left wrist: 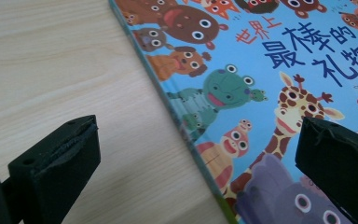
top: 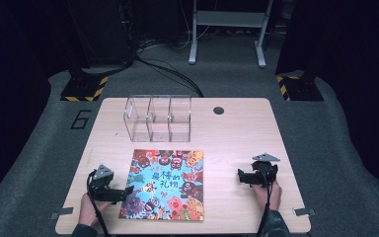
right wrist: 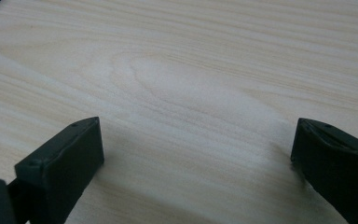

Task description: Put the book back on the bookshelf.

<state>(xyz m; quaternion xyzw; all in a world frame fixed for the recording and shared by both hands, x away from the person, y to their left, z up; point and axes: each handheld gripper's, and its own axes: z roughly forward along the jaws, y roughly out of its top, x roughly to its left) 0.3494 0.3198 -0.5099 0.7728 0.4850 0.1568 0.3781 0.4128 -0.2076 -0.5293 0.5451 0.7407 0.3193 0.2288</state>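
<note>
Just in front of the clear three-compartment acrylic organizer, a colourful cartoon-animal picture book lies flat, cover up, on the pale wooden table. At the book's left edge, the left gripper spreads its jaws wide astride that edge, holding nothing, probably lined up to pinch the cover. Well right of the book, the right gripper rests over bare wood, equally wide and empty, seemingly kept clear.

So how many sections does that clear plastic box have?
3, side by side in the clear box behind the picture book: left, middle, right. All look empty.
</note>
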